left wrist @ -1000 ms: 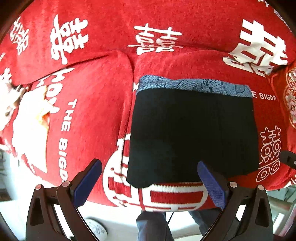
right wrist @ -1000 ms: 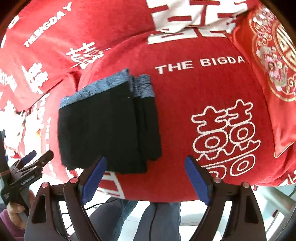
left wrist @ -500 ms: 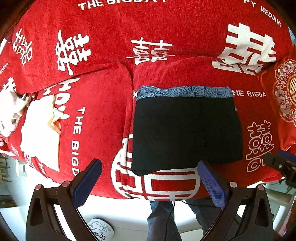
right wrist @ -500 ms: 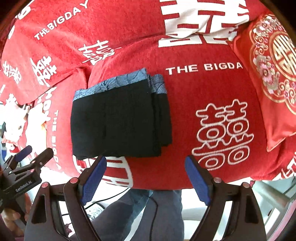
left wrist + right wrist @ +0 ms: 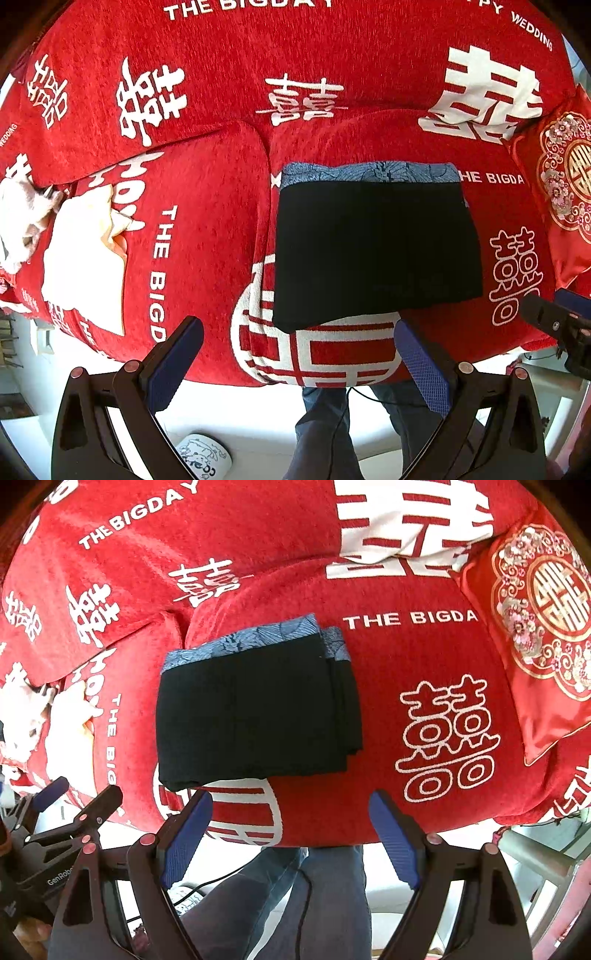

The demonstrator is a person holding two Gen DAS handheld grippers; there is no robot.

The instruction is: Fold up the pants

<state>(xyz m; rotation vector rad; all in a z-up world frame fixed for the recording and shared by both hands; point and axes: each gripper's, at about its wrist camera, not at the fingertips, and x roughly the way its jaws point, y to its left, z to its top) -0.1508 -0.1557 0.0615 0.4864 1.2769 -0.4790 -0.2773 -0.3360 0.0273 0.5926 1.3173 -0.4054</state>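
Observation:
The black pants (image 5: 373, 251) with a blue patterned waistband lie folded into a flat rectangle on the red sofa seat (image 5: 207, 206). They also show in the right wrist view (image 5: 255, 709), with stacked layers along the right edge. My left gripper (image 5: 299, 362) is open and empty, held off the sofa's front edge, below the pants. My right gripper (image 5: 291, 838) is open and empty, also in front of the sofa, below the pants' right part. Neither touches the pants.
The sofa cover is red with white lettering. White and cream cloths (image 5: 85, 251) lie on the left seat cushion. A red embroidered cushion (image 5: 539, 627) stands at the right. The person's legs (image 5: 295, 904) and a white floor are below. A slipper (image 5: 203, 458) lies on the floor.
Both grippers have drawn back from the sofa, so the pants look smaller and farther. The pants have not moved. Both grippers stay open.

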